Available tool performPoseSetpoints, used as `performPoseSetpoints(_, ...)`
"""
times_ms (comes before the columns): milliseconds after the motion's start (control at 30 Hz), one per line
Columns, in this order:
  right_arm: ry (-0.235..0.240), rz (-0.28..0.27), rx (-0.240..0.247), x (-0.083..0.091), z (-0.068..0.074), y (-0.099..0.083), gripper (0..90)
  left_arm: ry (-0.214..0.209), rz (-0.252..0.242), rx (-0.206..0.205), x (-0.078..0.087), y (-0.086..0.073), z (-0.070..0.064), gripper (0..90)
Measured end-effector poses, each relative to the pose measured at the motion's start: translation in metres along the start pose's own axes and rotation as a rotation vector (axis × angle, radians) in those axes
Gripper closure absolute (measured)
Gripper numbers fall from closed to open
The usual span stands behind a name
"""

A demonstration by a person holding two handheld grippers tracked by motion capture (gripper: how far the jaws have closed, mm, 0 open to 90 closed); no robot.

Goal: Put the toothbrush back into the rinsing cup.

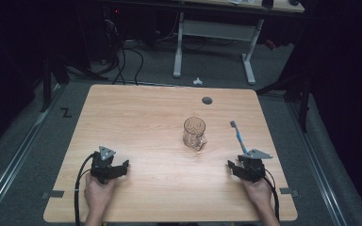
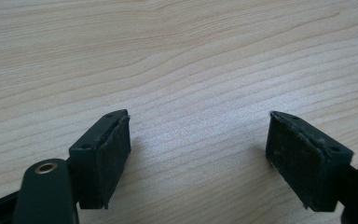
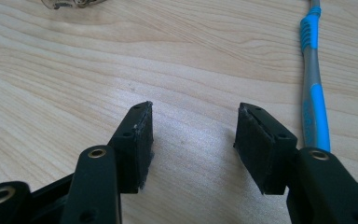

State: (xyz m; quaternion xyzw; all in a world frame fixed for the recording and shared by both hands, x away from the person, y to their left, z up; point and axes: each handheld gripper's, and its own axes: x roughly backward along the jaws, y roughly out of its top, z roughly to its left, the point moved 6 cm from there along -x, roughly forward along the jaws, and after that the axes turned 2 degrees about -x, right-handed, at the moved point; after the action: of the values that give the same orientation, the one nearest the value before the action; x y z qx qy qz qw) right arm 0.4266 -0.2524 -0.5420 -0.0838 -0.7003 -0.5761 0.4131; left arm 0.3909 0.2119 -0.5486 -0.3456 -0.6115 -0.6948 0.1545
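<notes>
Nearest the camera, the person's two hands sat at the front edge of the wooden table (image 1: 136,113), each holding a gripper. The left gripper (image 1: 122,165) rested low on the left side, jaws spread wide with nothing but bare wood grain between them; the gripper's own view showed flat black pads (image 2: 114,149) with a slightly rough, fuzzy face. The right gripper (image 1: 232,165) was over on the right, jaws also apart and empty, a bit narrower than the left pair.

Just past the right gripper lay the toothbrush (image 1: 238,136), flat on the table. Blue and grey plastic handle with ribbed blue grip bits, long and slim. Its long axis ran near to far, leaning a little left, handle end close to the gripper and the bristle head pointing away toward the far side. In the right gripper view the handle (image 3: 314,100) ran just beside the right-hand jaw, not between the jaws and not touching the pads as far as I could tell.

Further in, near the table's middle, stood a clear glass cup (image 1: 194,133), upright, patterned or faceted looking, with nothing visible inside. It was left of the toothbrush, apart from it.

Beyond that, a small dark round grommet hole (image 1: 207,100) sat near the far edge.
</notes>
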Motion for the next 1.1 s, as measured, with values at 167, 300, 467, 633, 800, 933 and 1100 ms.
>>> performPoseSetpoints(167,-0.002,0.000,-0.001,0.000,0.000,0.000,46.8,-0.001,0.000,0.001,0.000,0.000,0.000,22.8)
performPoseSetpoints(300,-0.007,0.000,-0.002,0.000,0.000,0.000,46.3,-0.001,0.000,0.002,0.000,0.000,0.000,22.9)
performPoseSetpoints(467,-0.005,0.009,-0.005,0.000,0.000,0.000,43.9,0.000,-0.001,0.003,0.000,0.000,0.000,23.0)
performPoseSetpoints(633,0.004,0.056,0.012,0.001,0.002,0.003,40.7,0.000,-0.001,0.003,0.000,0.000,0.000,23.0)
performPoseSetpoints(800,0.007,0.076,0.012,0.005,0.004,0.002,52.5,0.000,-0.001,0.003,0.000,0.000,0.000,23.0)
performPoseSetpoints(933,0.007,0.068,-0.001,0.014,0.003,0.002,52.0,0.000,-0.001,0.003,0.000,0.000,0.000,23.0)
performPoseSetpoints(1100,0.029,0.099,-0.009,0.021,0.000,0.001,49.2,-0.001,-0.001,0.004,0.000,0.000,0.000,23.0)
